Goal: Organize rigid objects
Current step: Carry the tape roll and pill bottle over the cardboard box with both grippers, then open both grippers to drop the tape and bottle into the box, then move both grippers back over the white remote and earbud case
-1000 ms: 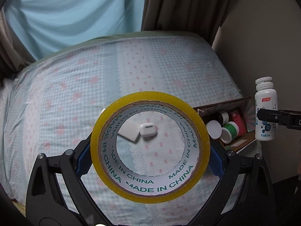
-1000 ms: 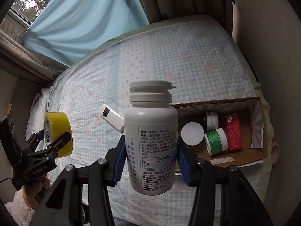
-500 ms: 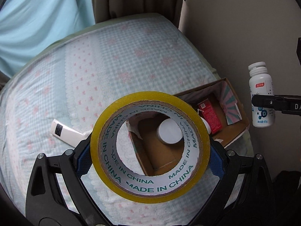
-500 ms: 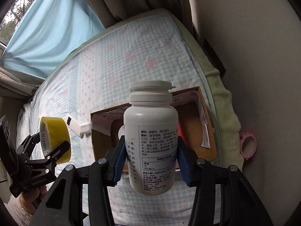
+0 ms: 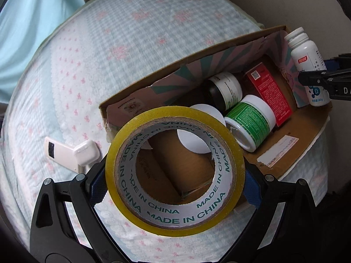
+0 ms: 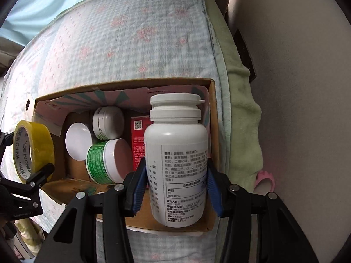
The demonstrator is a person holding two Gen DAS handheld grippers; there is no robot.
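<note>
The left gripper clamped a glossy yellow tape roll by its rim, just ahead of its blue pads. The right gripper clamped a smooth white plastic pill bottle upright. Beyond both lay an open cardboard box on a quilted bedspread, holding a green-labelled jar, a red carton and a round white lid.

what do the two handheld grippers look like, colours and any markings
Both the left gripper and the right gripper are matte black frames with triangular cut-outs and silver screw heads at the joints. Each finger carries a blue textured pad. White lettering shows on the side of each body, only partly legible.
</note>
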